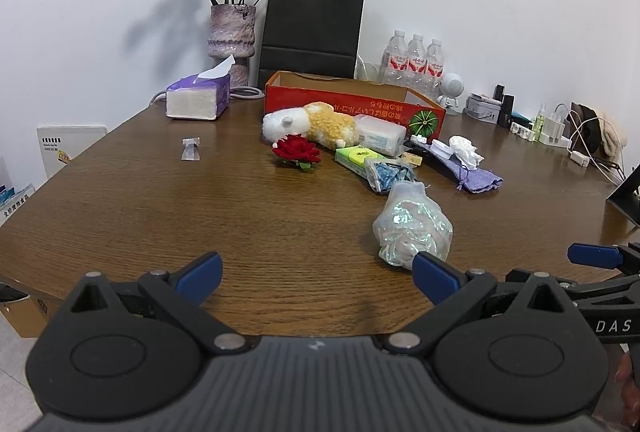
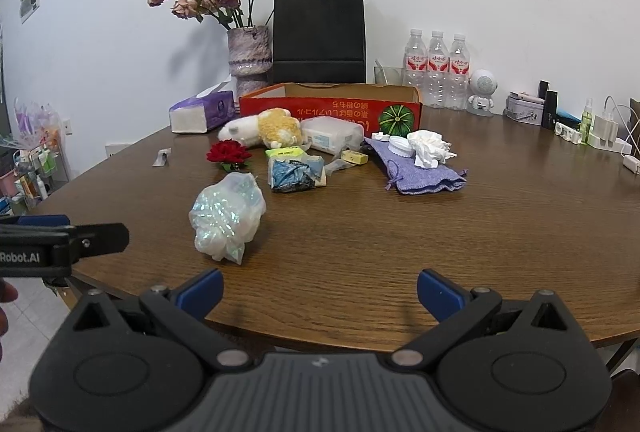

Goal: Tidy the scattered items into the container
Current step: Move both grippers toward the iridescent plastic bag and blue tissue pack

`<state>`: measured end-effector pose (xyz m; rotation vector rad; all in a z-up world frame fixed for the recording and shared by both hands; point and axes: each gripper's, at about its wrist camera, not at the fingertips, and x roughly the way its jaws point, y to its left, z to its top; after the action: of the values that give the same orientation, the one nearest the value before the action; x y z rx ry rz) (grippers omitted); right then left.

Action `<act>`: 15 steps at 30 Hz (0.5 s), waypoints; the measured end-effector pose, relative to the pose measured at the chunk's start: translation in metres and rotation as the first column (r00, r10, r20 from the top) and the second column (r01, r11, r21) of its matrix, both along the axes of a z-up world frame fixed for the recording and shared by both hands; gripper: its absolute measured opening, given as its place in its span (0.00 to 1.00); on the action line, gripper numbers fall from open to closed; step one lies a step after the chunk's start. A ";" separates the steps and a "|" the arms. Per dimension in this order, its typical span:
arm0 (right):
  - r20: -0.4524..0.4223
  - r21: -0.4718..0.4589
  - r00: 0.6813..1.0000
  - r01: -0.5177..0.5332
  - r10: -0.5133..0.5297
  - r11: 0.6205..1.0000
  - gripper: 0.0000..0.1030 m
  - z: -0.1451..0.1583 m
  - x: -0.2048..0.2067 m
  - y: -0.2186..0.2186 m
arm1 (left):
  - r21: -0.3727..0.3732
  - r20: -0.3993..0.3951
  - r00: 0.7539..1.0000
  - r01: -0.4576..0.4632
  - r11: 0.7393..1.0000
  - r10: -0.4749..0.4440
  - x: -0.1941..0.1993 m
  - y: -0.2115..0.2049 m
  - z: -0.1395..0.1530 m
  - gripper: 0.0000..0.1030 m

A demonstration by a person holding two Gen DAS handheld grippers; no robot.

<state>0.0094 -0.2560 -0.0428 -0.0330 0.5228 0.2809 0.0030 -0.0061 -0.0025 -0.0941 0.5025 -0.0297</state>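
A red cardboard box (image 1: pixel 340 106) (image 2: pixel 332 108) stands open at the back of the brown table. In front of it lie a plush sheep (image 1: pixel 312 124) (image 2: pixel 264 128), a red rose (image 1: pixel 297 149) (image 2: pixel 228 153), a green packet (image 1: pixel 356 157), a blue-filled bag (image 1: pixel 390 174) (image 2: pixel 294 174), a clear plastic box (image 2: pixel 332 134), a purple pouch (image 2: pixel 420 174) with crumpled tissue (image 2: pixel 432 148), and a shiny iridescent bag (image 1: pixel 412 226) (image 2: pixel 226 218) nearest me. My left gripper (image 1: pixel 318 278) is open and empty, low over the table's near edge. My right gripper (image 2: pixel 320 290) is open and empty too.
A tissue pack (image 1: pixel 200 98), a vase of dried roses (image 1: pixel 232 32), a black paper bag (image 1: pixel 312 24) and three water bottles (image 2: pixel 438 68) line the back wall. A small wrapper (image 1: pixel 190 149) lies at the left. Chargers and cables (image 2: pixel 600 132) sit at the far right.
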 end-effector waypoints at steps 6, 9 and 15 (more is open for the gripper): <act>-0.002 -0.001 1.000 0.001 -0.001 1.000 1.00 0.002 0.000 0.000 | -0.001 0.000 1.000 0.001 1.000 -0.001 0.000 0.000 0.000 1.00; -0.003 -0.001 1.000 0.002 -0.002 1.000 1.00 0.002 0.001 0.000 | -0.001 0.000 1.000 0.000 1.000 0.000 0.000 0.000 0.000 1.00; -0.003 -0.001 1.000 0.001 -0.001 1.000 1.00 0.003 0.001 0.000 | -0.002 -0.003 1.000 0.002 1.000 -0.002 0.000 0.000 0.000 1.00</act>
<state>0.0103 -0.2558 -0.0402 -0.0330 0.5258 0.2797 0.0031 -0.0059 -0.0025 -0.0960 0.5055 -0.0325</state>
